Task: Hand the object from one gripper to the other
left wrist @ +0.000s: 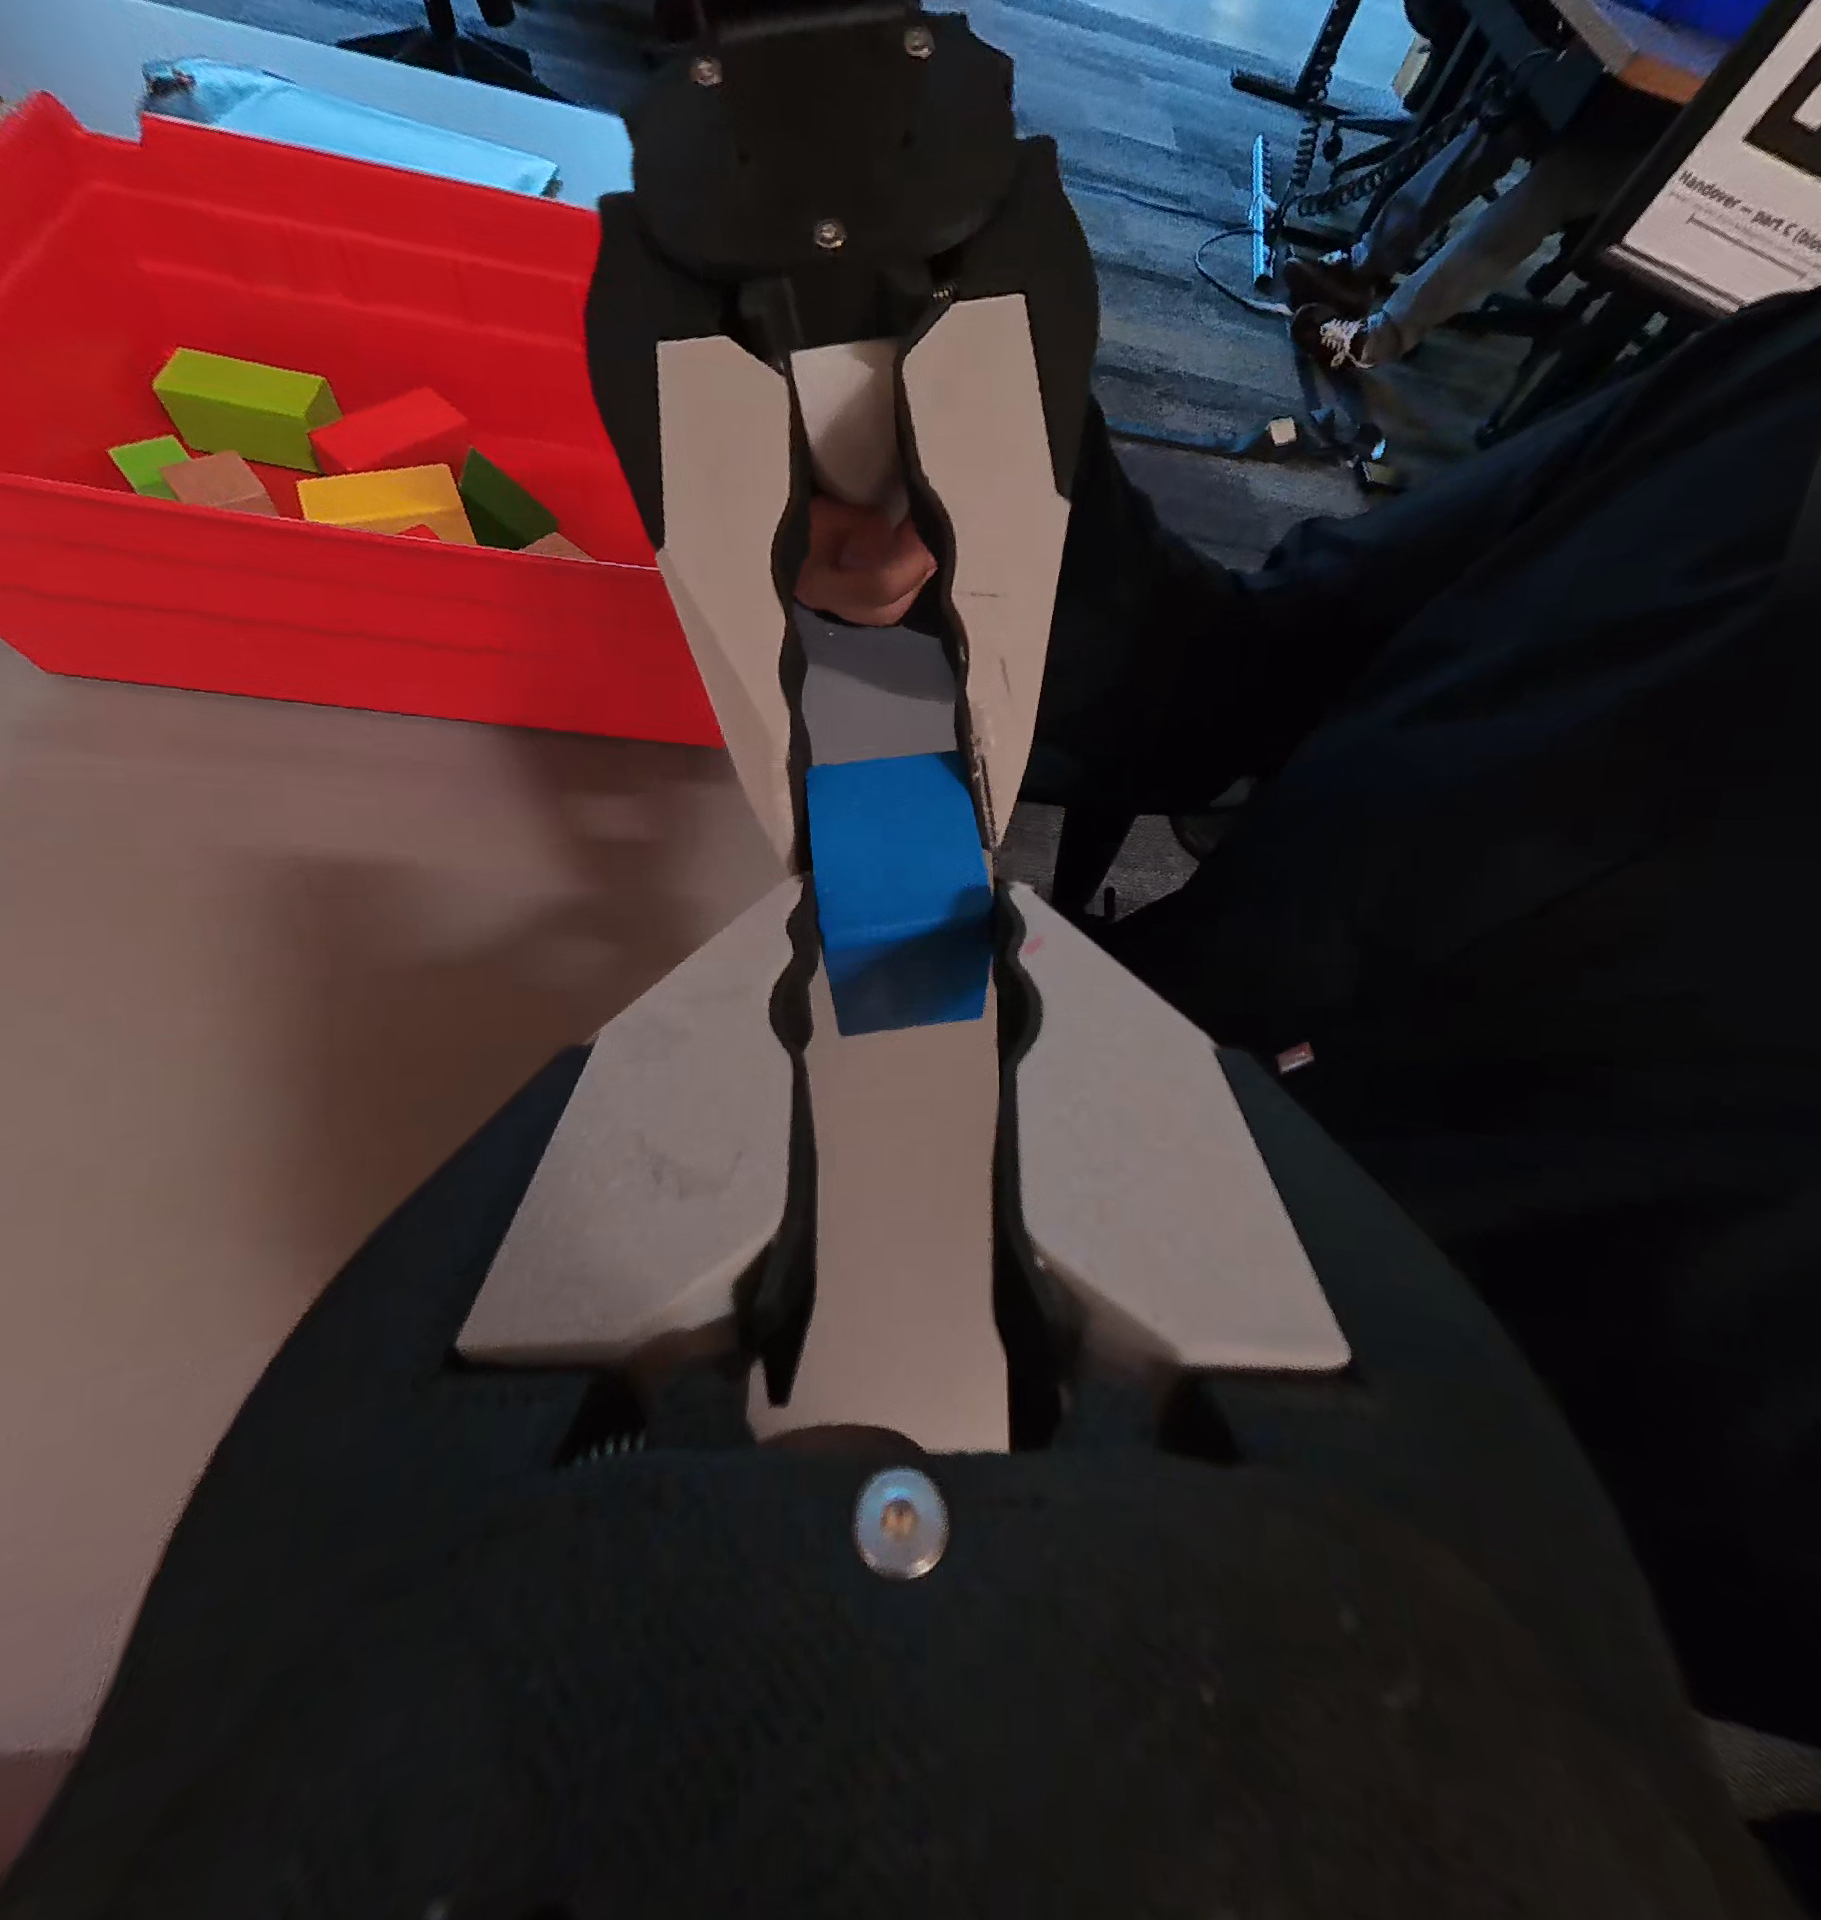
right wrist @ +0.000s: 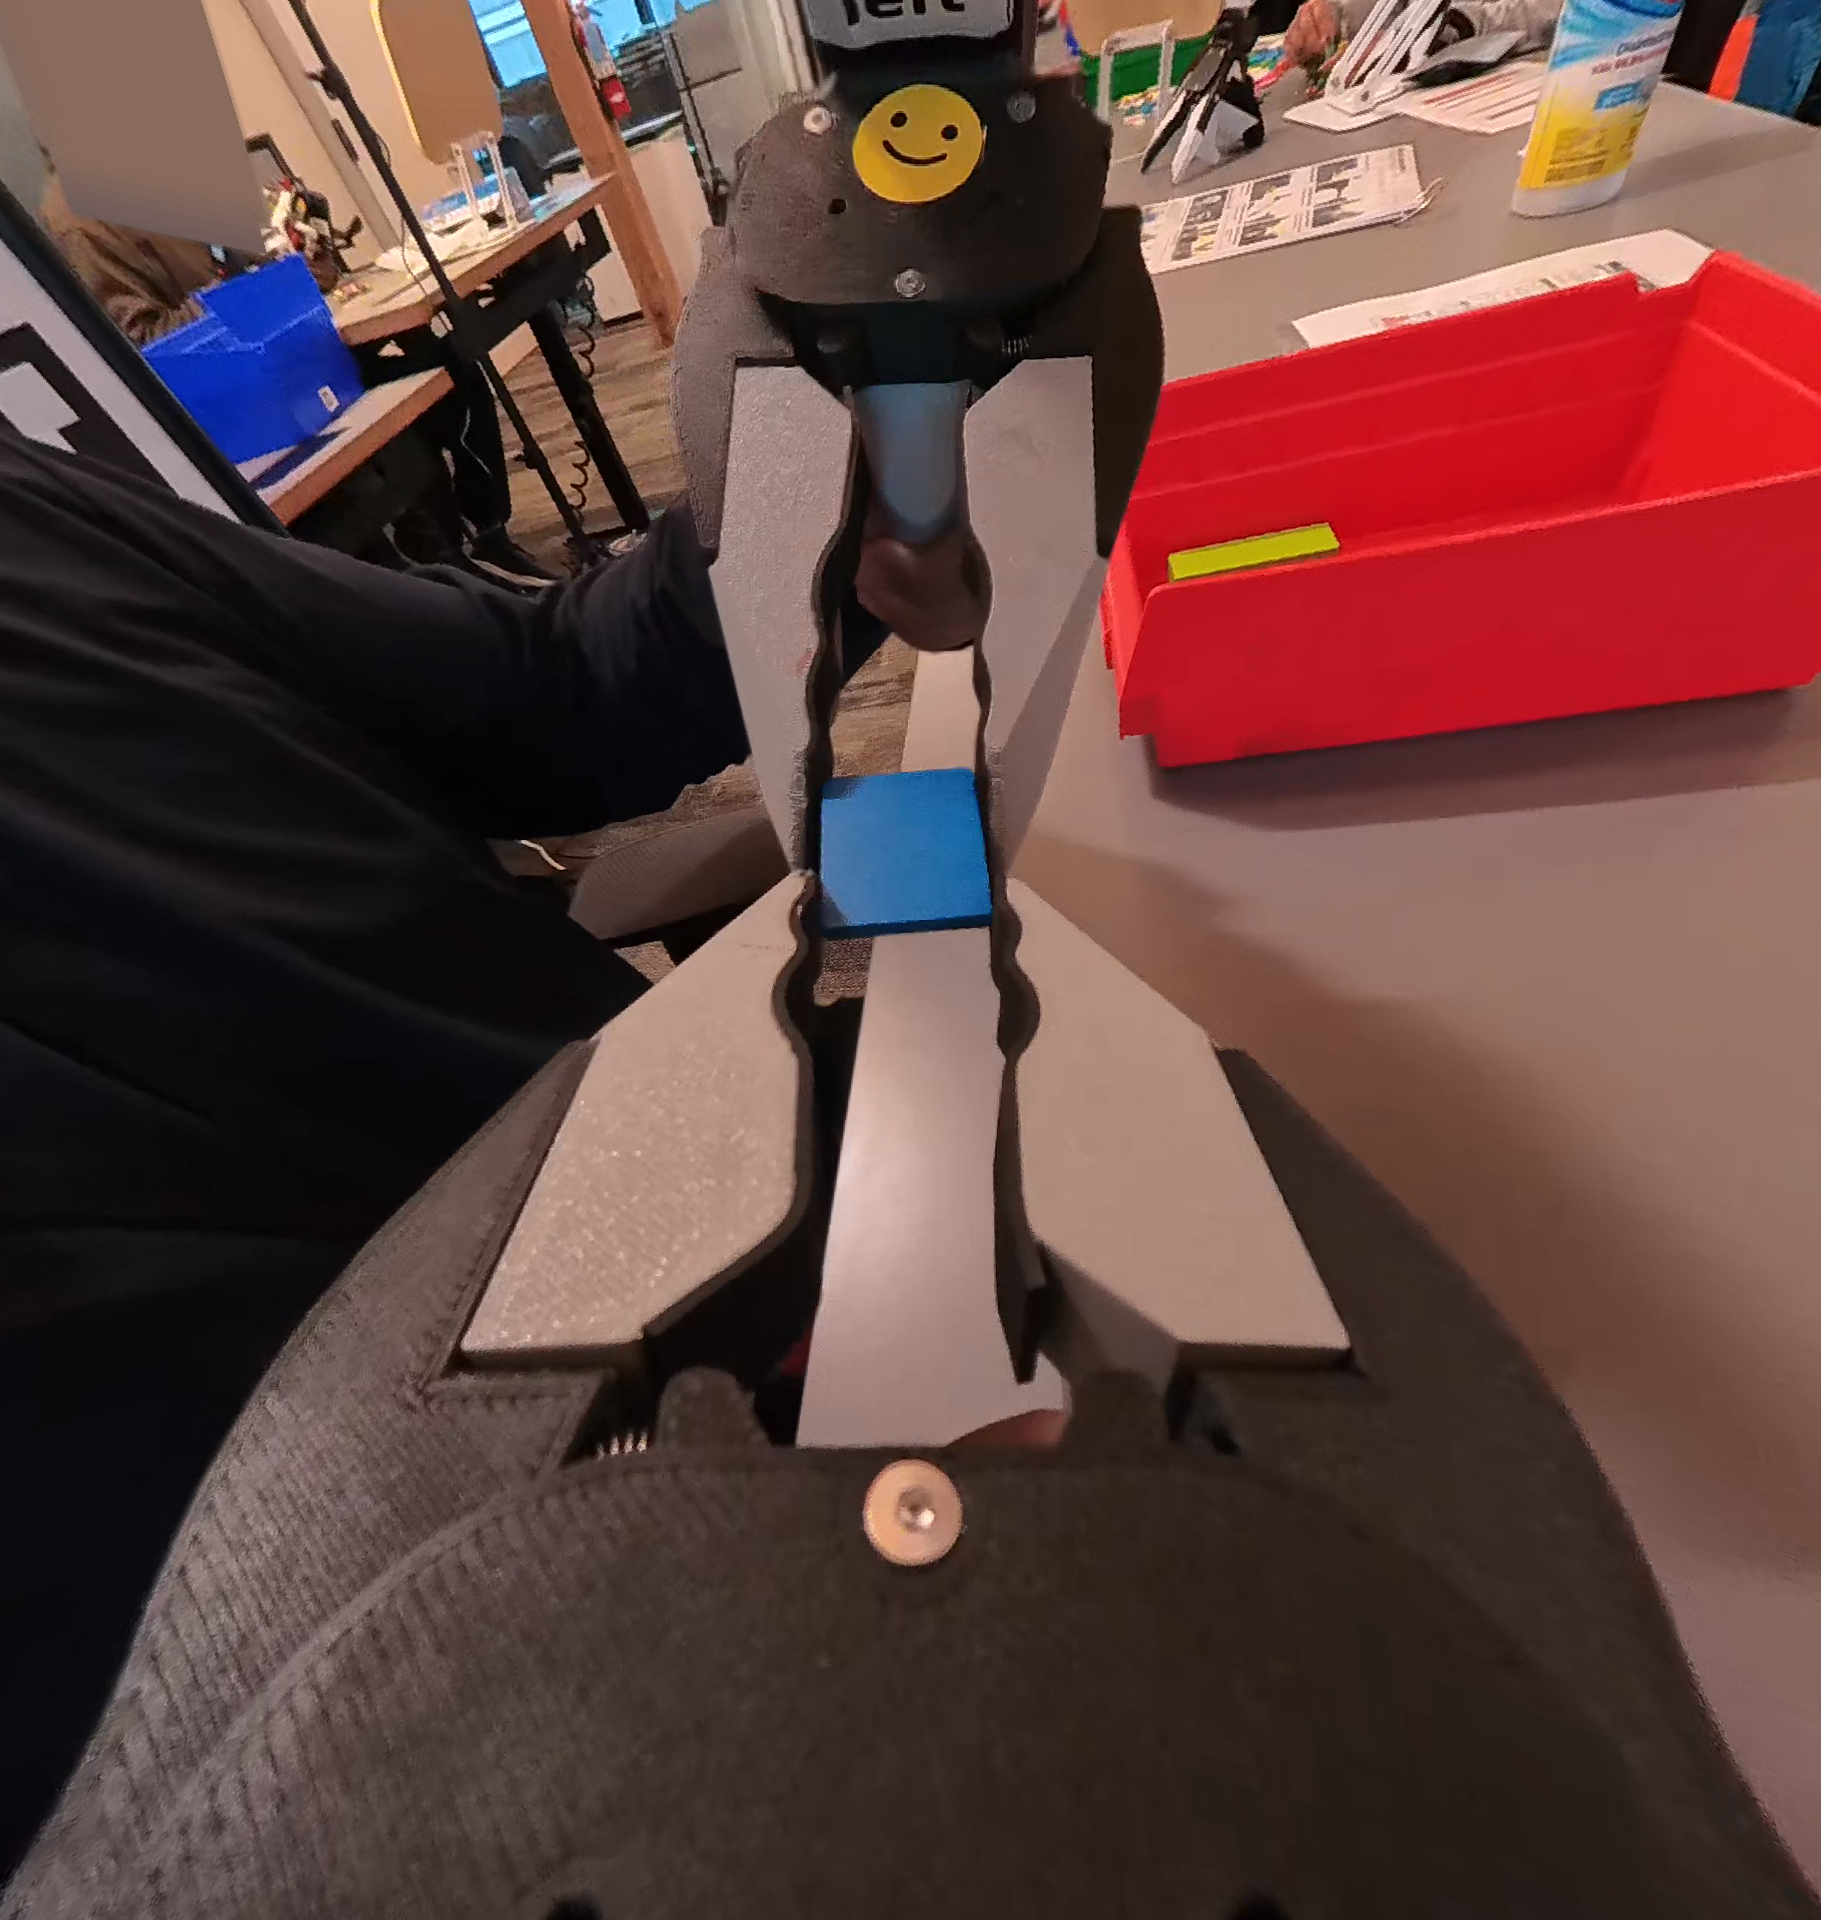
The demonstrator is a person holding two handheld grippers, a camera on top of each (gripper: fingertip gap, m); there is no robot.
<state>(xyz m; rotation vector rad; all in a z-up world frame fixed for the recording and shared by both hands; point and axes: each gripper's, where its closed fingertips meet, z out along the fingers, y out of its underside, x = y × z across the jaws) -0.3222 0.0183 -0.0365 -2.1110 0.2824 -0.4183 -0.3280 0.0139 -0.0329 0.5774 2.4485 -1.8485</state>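
Your blue block [left wrist: 901, 894] sits at the centre of both views, caught tip to tip between your two tools above the table's edge. Your left gripper [left wrist: 901, 935] clamps the near half, its dark wavy pads [left wrist: 1020, 966] pressing both sides; your right gripper [right wrist: 901, 914] meets it head-on and squeezes the other half in the same way. Both tongs stand narrow, closed on the block.

From the left wrist you see two faces of the block, the lower one in shadow; from the right wrist you get only a flat blue square and a thin edge.

At ten o'clock in the left view, the red bin [left wrist: 314, 644] shows its contents: green, red, yellow and tan blocks [left wrist: 386, 488]. In the right view the same bin [right wrist: 1508, 644] lies at two o'clock, and only one lime block [right wrist: 1254, 551] peeks over its rim. That view alone shows the yellow smiley sticker [right wrist: 918, 142] at twelve o'clock, on the left tool's body, and a white bottle [right wrist: 1592, 104] at one o'clock on the grey table [right wrist: 1405, 987].
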